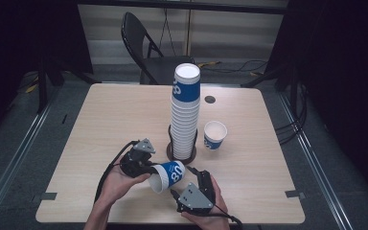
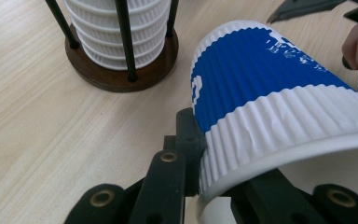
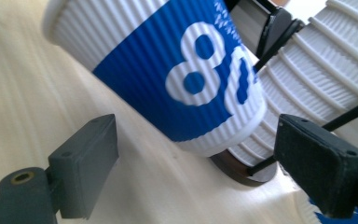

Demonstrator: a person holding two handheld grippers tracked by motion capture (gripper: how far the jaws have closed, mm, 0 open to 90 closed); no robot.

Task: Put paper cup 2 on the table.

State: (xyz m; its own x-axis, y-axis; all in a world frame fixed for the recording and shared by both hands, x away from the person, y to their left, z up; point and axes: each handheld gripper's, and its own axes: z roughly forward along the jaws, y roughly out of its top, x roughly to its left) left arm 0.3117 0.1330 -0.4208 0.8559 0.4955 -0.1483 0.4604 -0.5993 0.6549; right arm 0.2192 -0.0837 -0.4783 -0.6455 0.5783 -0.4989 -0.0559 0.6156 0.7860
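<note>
Left gripper (image 1: pixel 146 168) clamps the blue cup's (image 1: pixel 168 175) rim, right gripper (image 1: pixel 184 184) gapes empty — squeeze harder and that rim crumples.

Two loose paper cups: one held cup (image 1: pixel 168 175), one standing cup (image 1: pixel 215 134). One cup stack (image 1: pixel 186 112) in one holder (image 1: pixel 180 154). One chair (image 1: pixel 146 48).
</note>
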